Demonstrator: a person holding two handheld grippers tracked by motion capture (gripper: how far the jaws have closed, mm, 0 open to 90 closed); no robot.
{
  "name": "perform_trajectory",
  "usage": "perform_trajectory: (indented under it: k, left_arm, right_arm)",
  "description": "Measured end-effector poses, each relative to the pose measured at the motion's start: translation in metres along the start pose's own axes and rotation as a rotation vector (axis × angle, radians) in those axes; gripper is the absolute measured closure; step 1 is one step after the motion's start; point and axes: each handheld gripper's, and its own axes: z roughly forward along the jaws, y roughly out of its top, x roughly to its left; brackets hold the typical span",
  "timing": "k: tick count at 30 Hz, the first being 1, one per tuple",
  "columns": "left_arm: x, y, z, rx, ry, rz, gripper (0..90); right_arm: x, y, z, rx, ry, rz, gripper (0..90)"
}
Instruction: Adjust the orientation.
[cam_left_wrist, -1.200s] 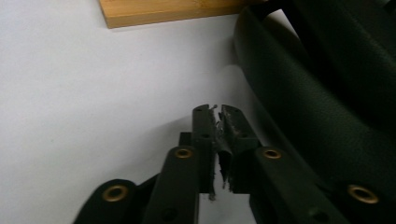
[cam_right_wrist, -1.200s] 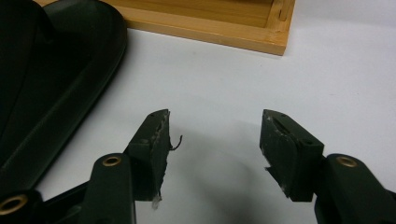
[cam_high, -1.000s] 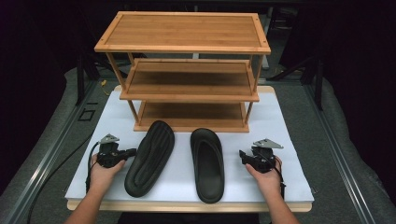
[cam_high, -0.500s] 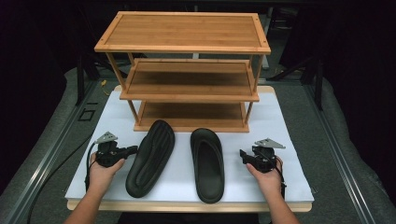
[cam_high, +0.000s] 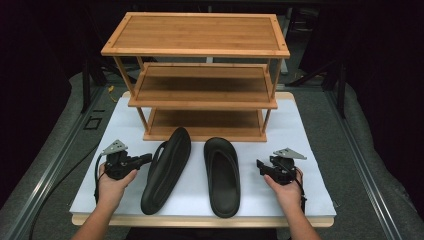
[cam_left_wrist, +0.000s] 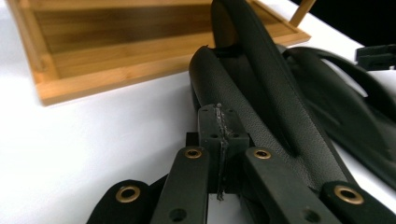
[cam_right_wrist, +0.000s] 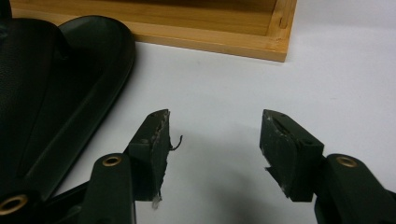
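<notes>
Hands sit nearest to us at the front edge of the white tabletop (cam_high: 310, 130), each holding one tool. The left tool (cam_high: 146, 158) has its jaws pressed together, pad against pad, with its tips right at the edge of the left slipper (cam_high: 167, 170). We cannot tell whether any of the strap is pinched between them. The right tool (cam_high: 260, 165) has its jaws standing well apart over bare tabletop, just beside the right slipper (cam_high: 222, 175) and gripping nothing.

Little has changed over the last second. The left hand (cam_high: 112, 182) has drifted slightly up and outward in the high view, while the right hand (cam_high: 287, 187) has kept its place. Both slippers lie where they did. We judge that the work is at its very start, with the left tool feeling for a grip and no slipper lifted yet.

We count two tools and two black slippers. The left slipper is tipped onto its side and angled toward the rack, and the right slipper lies flat with its footbed up. Beyond their toes stands one wooden rack (cam_high: 200, 50) with three shelves, all bare. The lowest shelf is just behind the slippers, the likely place for them.
</notes>
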Motion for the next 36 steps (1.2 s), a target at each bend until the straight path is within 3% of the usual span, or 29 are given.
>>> perform_trajectory:
  k: [5,8,12,20,23,30,36]
  left_arm:
    - [-0.012,0.004,0.004,-0.042,-0.033,-0.006,89.8]
    - [-0.022,0.006,0.011,-0.022,-0.064,0.012,89.7]
    - [-0.037,0.006,0.028,0.02,-0.066,0.055,89.7]
    - [-0.047,0.0,0.04,0.058,-0.101,0.054,89.2]
    - [-0.049,-0.003,0.038,0.054,-0.111,0.046,76.8]
    - [-0.048,-0.008,0.036,0.063,-0.083,0.035,56.4]
    - [-0.053,-0.016,0.045,0.12,-0.068,0.046,49.3]
  right_arm:
    - [0.002,0.0,0.0,0.0,-0.002,-0.002,42.7]
    - [0.002,0.001,0.0,0.003,-0.003,-0.005,42.7]
    - [0.002,0.001,0.0,0.0,-0.002,-0.005,42.7]
    - [0.002,0.001,0.0,-0.002,-0.002,0.0,42.7]
    - [0.002,0.001,0.0,-0.007,-0.003,-0.001,42.7]
    - [0.002,0.001,-0.001,-0.011,-0.002,0.001,42.6]
    - [0.002,0.001,-0.002,-0.011,0.0,0.002,42.3]
